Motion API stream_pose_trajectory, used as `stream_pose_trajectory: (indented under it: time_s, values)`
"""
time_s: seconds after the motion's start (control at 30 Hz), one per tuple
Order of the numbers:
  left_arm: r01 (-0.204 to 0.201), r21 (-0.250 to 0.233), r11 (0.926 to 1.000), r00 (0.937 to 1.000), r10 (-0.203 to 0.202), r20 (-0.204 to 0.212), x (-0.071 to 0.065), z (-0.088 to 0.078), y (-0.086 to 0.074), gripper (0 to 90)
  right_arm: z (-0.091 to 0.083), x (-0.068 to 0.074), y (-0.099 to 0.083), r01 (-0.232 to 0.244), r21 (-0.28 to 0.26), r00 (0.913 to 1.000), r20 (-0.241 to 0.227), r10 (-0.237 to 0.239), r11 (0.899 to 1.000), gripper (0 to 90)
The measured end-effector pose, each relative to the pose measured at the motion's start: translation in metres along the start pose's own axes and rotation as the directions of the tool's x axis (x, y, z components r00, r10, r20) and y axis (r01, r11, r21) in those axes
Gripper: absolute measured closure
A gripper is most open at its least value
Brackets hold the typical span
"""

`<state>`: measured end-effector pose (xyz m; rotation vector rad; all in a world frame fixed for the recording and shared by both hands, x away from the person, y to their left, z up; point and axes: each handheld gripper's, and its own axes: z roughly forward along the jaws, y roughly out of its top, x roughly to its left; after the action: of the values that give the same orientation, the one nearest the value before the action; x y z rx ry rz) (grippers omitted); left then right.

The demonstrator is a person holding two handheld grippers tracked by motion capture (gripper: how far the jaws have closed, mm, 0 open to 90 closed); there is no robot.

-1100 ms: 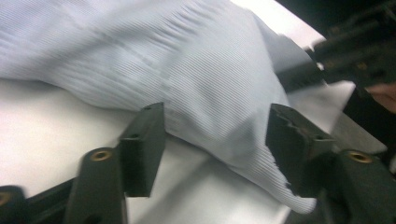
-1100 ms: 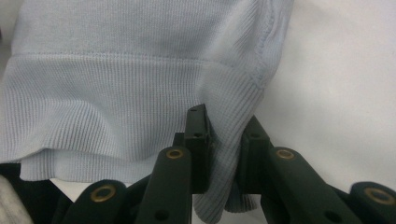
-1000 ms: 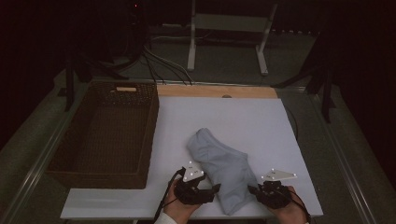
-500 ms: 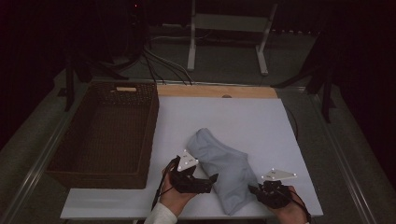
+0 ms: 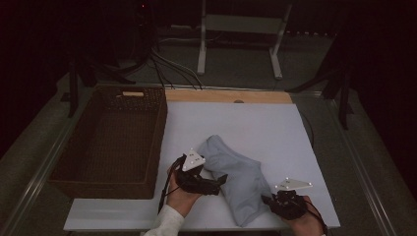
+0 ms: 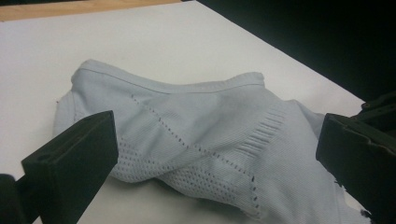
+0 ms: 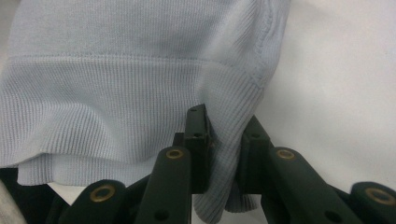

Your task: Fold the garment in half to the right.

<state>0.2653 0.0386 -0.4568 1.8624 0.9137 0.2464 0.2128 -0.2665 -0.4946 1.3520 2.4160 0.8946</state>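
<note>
Wicker basket [image 5: 110, 142] sits at the left edge of the white board [image 5: 255, 123], dark brown, with a small tan tag on its far rim. Just right of the basket, the left gripper [image 5: 216, 183] is held in the person's left hand [image 5: 181, 195], its grey three-cornered plate tilted up. Its jaws have just been opening and now stand wide apart. In the left gripper view the two black jaws frame the cloth without pressing on it, one low at the left, one at the right edge.

Pale blue knitted garment [image 5: 235, 177] lies folded and crumpled on the near middle of the board, running slantwise from beside the left gripper toward the right gripper. The left gripper view shows ribbed knit [image 6: 196, 135] with rows of small holes and a stitched hem on the far side.

Right gripper [image 5: 271, 201] rests near the board's front right, held in the right hand [image 5: 307, 223]. Its jaws are clamped together on a pinch of the garment's ribbed hem [image 7: 224, 163], with the fabric bunched between the pads.
</note>
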Motion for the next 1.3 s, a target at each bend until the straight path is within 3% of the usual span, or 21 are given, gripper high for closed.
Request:
stream_pose_trajectory:
  time_s: [0.43, 0.8, 1.17, 1.3]
  values:
    - [-0.039, -0.017, 0.9991, 0.9992, 0.039, -0.013, 0.009, 0.005, 0.005, 0.0, 0.0, 0.0, 0.0, -0.001, 0.001, 1.0, -0.001, 0.001, 1.0, 77.6]
    - [-0.07, 0.001, 0.9976, 0.9971, 0.07, -0.031, 0.016, 0.013, 0.007, 0.0, 0.0, 0.0, 0.0, -0.005, -0.001, 1.0, -0.003, 0.005, 1.0, 77.3]
    - [-0.106, -0.032, 0.9938, 0.9937, 0.105, -0.039, 0.026, 0.022, 0.009, 0.0, 0.001, 0.0, 0.0, -0.005, 0.001, 1.0, -0.002, 0.005, 1.0, 77.2]
    - [-0.105, -0.023, 0.9942, 0.9935, 0.104, -0.046, 0.031, 0.025, 0.009, 0.0, 0.001, 0.0, 0.0, -0.006, 0.001, 1.0, -0.002, 0.006, 1.0, 77.2]
